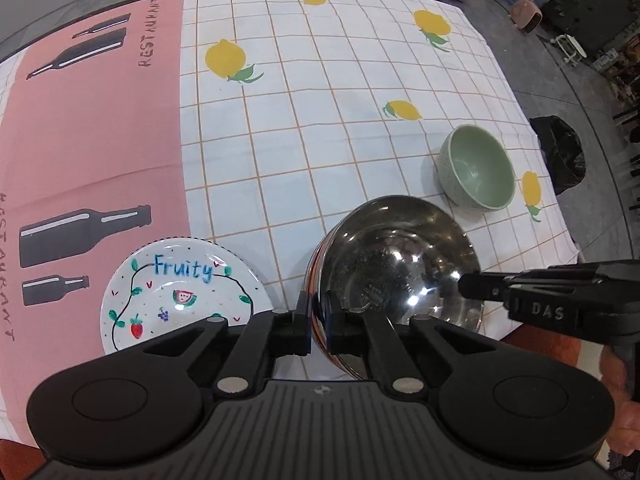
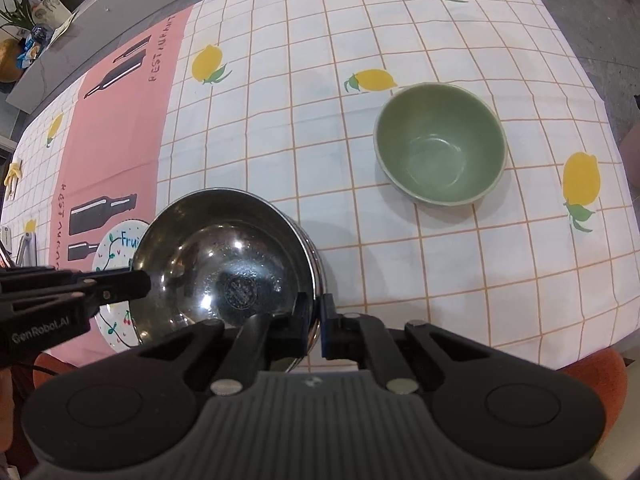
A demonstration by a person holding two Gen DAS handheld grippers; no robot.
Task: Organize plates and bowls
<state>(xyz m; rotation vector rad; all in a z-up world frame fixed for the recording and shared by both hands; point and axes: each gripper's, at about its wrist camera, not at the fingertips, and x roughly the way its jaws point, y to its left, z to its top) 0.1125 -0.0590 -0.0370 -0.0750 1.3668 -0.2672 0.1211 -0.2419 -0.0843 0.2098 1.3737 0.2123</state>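
A shiny steel bowl [image 1: 392,264] sits near the table's front edge, gripped from both sides. My left gripper [image 1: 319,312] is shut on its left rim, one finger inside and one outside. My right gripper [image 2: 317,312] is shut on the opposite rim of the steel bowl [image 2: 224,256] in the same way. Each gripper appears in the other's view: the right gripper [image 1: 466,286] and the left gripper [image 2: 142,280]. I cannot tell whether the bowl rests on the cloth. An empty green bowl [image 2: 440,144] stands upright beyond it to the right. A painted "Fruity" plate [image 1: 176,292] lies to the left.
A checked lemon-print tablecloth [image 1: 320,120] with a pink bottle-print panel [image 1: 100,140] covers the table. A black bag [image 1: 560,156] stands on the floor past the right edge. An orange seat [image 2: 592,364] shows below the front edge.
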